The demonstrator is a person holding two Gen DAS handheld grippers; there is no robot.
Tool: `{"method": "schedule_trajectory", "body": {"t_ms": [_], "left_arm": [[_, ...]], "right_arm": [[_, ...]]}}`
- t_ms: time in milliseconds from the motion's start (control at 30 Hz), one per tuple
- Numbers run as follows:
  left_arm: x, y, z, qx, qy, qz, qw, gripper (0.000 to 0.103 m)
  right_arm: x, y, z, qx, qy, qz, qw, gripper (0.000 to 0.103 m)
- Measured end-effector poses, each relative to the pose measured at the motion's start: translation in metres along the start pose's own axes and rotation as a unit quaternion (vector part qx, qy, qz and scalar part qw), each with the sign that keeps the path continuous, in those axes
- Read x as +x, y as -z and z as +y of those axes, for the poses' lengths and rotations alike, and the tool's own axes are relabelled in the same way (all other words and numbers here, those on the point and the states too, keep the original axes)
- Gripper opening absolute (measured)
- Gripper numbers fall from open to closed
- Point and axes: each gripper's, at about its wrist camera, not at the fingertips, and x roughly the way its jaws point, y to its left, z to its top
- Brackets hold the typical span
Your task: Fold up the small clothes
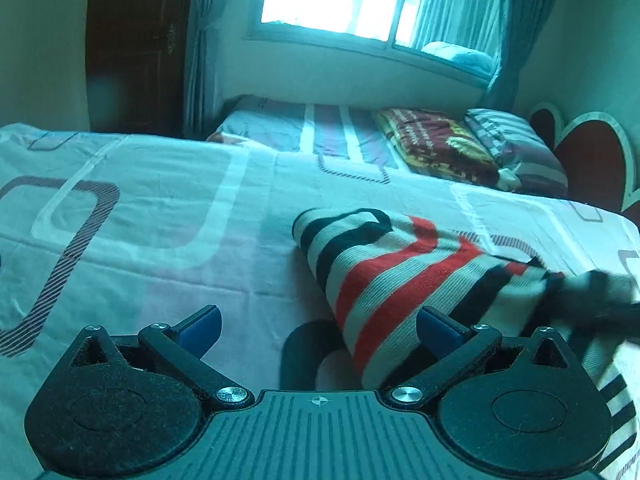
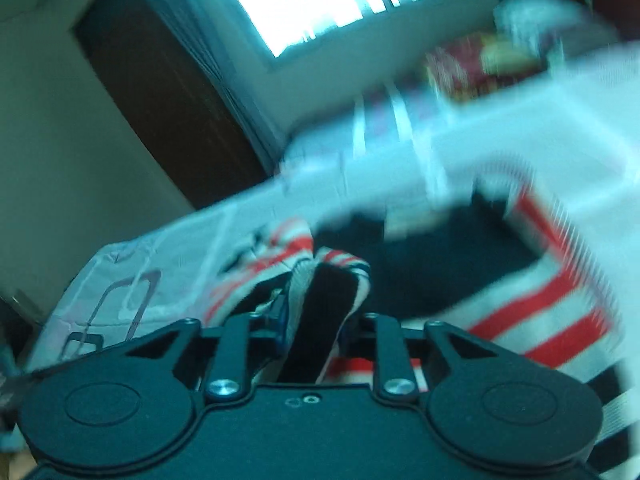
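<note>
A knitted garment with red, black and white stripes [image 1: 400, 276] lies on the patterned bed sheet [image 1: 160, 240], right of centre in the left wrist view. My left gripper [image 1: 318, 330] stands wide open just above the sheet. The garment's near edge reaches between its blue pads [image 1: 200, 328], and they do not press on it. The right gripper shows there as a dark blur [image 1: 592, 296] at the garment's right end. In the blurred right wrist view my right gripper [image 2: 320, 304] is shut on a bunched fold of the striped garment [image 2: 540, 300].
Beyond this bed stands a second one with a folded maroon blanket [image 1: 436, 148] and a striped pillow [image 1: 516, 148]. A heart-shaped headboard [image 1: 592, 160] is at the right. A bright window [image 1: 360, 0] and a dark wooden door [image 1: 136, 48] lie behind.
</note>
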Motion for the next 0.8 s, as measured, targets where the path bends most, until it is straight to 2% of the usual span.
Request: {"method": "schedule_trajectory", "body": {"t_ms": [67, 233, 333, 400, 567, 600, 633, 667, 700, 733, 800], "left_arm": [[-0.001, 0.000, -0.011, 0.005, 0.016, -0.003, 0.9999, 0.103], [-0.007, 0.011, -0.055, 0.042, 0.071, -0.004, 0.9966, 0.103], [-0.005, 0.027, -0.080, 0.082, 0.077, 0.012, 0.9936, 0.103], [-0.001, 0.036, -0.091, 0.104, 0.073, 0.026, 0.9916, 0.103], [-0.004, 0.037, -0.095, 0.116, 0.069, 0.029, 0.9905, 0.103], [-0.007, 0.037, -0.095, 0.116, 0.069, 0.029, 0.9904, 0.103], [-0.008, 0.037, -0.095, 0.117, 0.069, 0.029, 0.9903, 0.103], [-0.008, 0.037, -0.095, 0.118, 0.068, 0.028, 0.9903, 0.103], [-0.008, 0.037, -0.095, 0.119, 0.067, 0.026, 0.9903, 0.103], [-0.009, 0.038, -0.095, 0.121, 0.065, 0.024, 0.9903, 0.103], [-0.009, 0.037, -0.094, 0.126, 0.065, 0.021, 0.9898, 0.103]], "right_arm": [[-0.027, 0.001, -0.006, -0.010, 0.021, -0.031, 0.999, 0.015], [-0.072, 0.029, -0.040, 0.004, 0.114, -0.061, 0.992, 0.015], [-0.071, 0.056, -0.068, 0.039, 0.157, -0.022, 0.987, 0.015], [-0.063, 0.067, -0.079, 0.063, 0.135, 0.022, 0.989, 0.018], [-0.081, 0.059, -0.085, 0.093, 0.118, 0.001, 0.989, 0.042], [-0.081, 0.057, -0.089, 0.106, 0.112, 0.000, 0.988, 0.060], [-0.078, 0.054, -0.092, 0.118, 0.102, 0.005, 0.988, 0.072], [-0.075, 0.052, -0.095, 0.126, 0.094, 0.010, 0.988, 0.067], [-0.073, 0.052, -0.098, 0.128, 0.099, 0.011, 0.987, 0.044], [-0.072, 0.051, -0.099, 0.125, 0.113, 0.010, 0.986, 0.027], [-0.071, 0.054, -0.099, 0.127, 0.114, 0.014, 0.985, 0.023]]}}
